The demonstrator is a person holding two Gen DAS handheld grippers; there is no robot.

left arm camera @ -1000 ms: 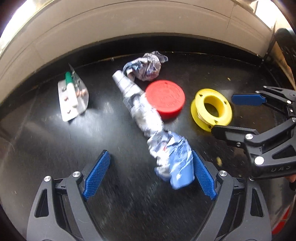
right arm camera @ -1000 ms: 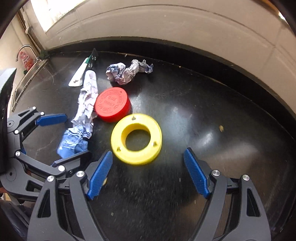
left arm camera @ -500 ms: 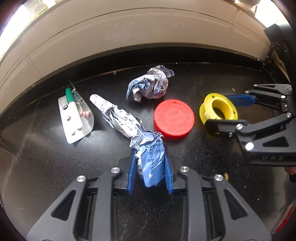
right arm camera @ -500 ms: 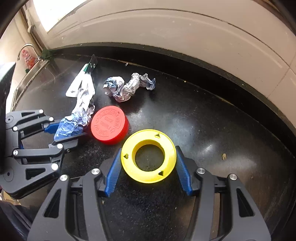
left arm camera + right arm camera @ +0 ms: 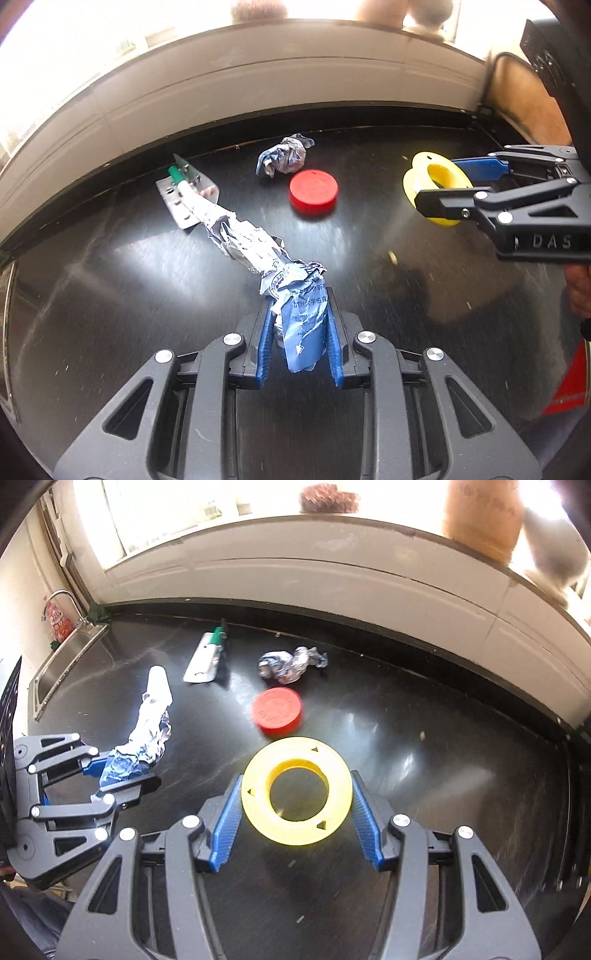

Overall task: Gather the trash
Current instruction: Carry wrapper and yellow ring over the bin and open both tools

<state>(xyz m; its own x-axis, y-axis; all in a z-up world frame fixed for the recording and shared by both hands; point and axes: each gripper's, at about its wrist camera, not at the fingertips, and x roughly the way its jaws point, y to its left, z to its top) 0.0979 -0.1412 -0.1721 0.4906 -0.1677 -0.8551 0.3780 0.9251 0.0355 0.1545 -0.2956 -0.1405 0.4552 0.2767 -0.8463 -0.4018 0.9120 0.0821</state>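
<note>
Partly hidden, wrapper in left claw, spool clamped in right claw.

"DAS" stands on the right hand-held gripper.

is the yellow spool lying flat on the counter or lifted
Lifted: the yellow spool sits clamped between the right gripper pads, clear of the black counter.

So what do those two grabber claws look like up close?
Both look alike. The left gripper and the right gripper have black plastic frames with triangle-shaped cut-outs and round silver screws. Each finger carries a bright blue ribbed pad. The right one has pale letters, DAS, on its side. No cables show.
</note>
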